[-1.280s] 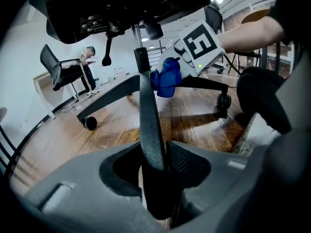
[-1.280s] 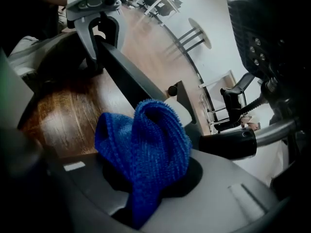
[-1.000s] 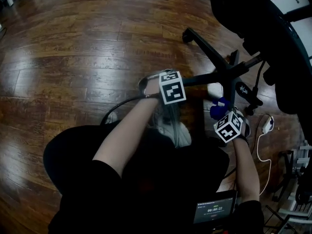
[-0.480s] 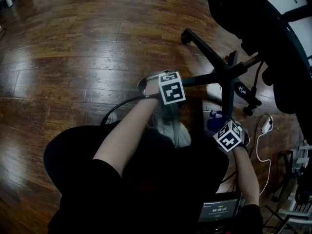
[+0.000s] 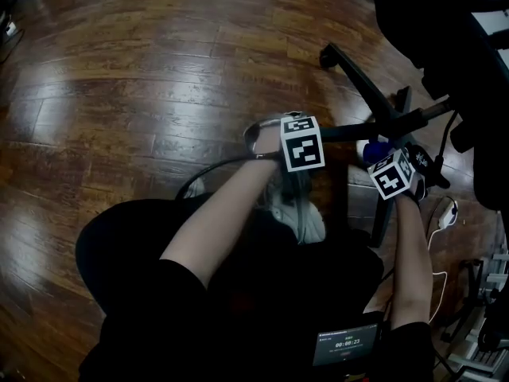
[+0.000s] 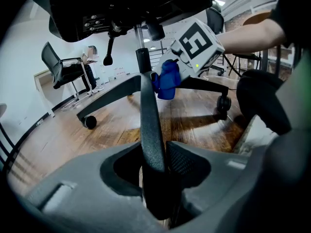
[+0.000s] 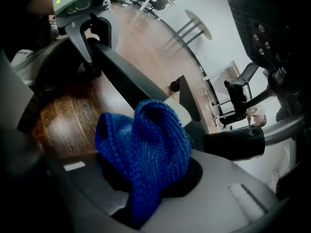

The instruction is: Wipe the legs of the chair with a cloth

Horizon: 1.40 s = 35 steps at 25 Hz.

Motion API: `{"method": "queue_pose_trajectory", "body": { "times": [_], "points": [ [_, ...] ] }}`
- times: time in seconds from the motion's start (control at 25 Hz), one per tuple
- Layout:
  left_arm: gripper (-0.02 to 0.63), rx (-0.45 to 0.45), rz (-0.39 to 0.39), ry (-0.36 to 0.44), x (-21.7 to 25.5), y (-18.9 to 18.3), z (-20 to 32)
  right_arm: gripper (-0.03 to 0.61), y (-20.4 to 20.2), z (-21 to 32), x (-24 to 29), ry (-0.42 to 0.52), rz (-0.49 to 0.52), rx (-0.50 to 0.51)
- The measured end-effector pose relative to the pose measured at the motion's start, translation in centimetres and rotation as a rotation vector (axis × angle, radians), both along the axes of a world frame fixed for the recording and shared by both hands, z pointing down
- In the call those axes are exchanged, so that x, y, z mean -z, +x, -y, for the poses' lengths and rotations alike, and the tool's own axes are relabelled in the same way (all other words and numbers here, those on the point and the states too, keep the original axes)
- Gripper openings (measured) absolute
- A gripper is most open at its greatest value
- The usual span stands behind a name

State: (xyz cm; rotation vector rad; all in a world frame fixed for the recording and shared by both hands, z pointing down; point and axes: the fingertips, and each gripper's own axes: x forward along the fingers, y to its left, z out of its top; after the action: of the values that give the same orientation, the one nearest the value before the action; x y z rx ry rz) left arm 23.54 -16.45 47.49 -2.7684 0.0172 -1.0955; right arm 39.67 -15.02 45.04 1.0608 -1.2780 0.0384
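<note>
So the left hand-held gripper (image 6: 154, 166) is clamped tight on one black chair leg (image 6: 147, 110). The right hand-held gripper (image 7: 148, 183) is pinching the bunched-up blue cloth (image 7: 146, 140), right by where the legs meet, above the wood floor (image 5: 143, 94).

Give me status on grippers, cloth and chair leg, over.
Left gripper shut on a chair leg. Right gripper shut on blue cloth, beside that leg near the hub. Nothing seen in the way.

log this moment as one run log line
left gripper: shut on chair leg | right gripper: shut on blue cloth | cloth position: beside same leg, farther along | cloth-leg contact: unclear
</note>
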Motion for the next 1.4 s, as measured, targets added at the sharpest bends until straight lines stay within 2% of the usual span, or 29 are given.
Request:
{"method": "queue_pose_trajectory", "body": {
  "times": [0.12, 0.24, 0.4, 0.56, 0.68, 0.84, 0.96, 1.2, 1.4],
  "points": [
    [0.150, 0.004, -0.004, 0.002, 0.1, 0.0, 0.1, 0.074, -0.2, -1.1, -0.2, 0.019, -0.012, 0.020],
    [0.150, 0.005, -0.004, 0.006, 0.0, 0.0, 0.0, 0.074, -1.0, -4.1, -0.9, -0.021, 0.021, 0.027],
    [0.150, 0.004, -0.001, 0.009, -0.1, -0.1, 0.0, 0.074, -2.7, -10.9, -2.9, -0.118, 0.070, 0.051],
    [0.150, 0.010, -0.003, 0.009, -0.2, -0.1, 0.1, 0.074, -4.0, -17.2, -4.7, -0.295, 0.139, 0.012],
    [0.150, 0.013, -0.001, 0.008, -0.2, 0.0, 0.1, 0.074, -4.2, -18.4, -5.0, -0.295, 0.146, 0.012],
    [0.150, 0.009, 0.000, 0.004, -0.2, 0.1, 0.0, 0.071, -3.8, -17.4, -4.9, -0.281, 0.149, 0.019],
    [0.150, 0.010, 0.001, 0.003, -0.1, 0.1, 0.1, 0.071, -3.0, -14.3, -4.0, -0.215, 0.152, 0.012],
    [0.150, 0.010, 0.000, -0.005, -0.1, 0.0, 0.0, 0.071, -0.6, -4.4, -1.6, -0.028, -0.001, 0.052],
    [0.150, 0.006, -0.008, -0.020, 0.0, 0.0, 0.0, 0.074, 0.4, 0.1, -0.1, 0.030, -0.054, 0.053]
  ]
}}
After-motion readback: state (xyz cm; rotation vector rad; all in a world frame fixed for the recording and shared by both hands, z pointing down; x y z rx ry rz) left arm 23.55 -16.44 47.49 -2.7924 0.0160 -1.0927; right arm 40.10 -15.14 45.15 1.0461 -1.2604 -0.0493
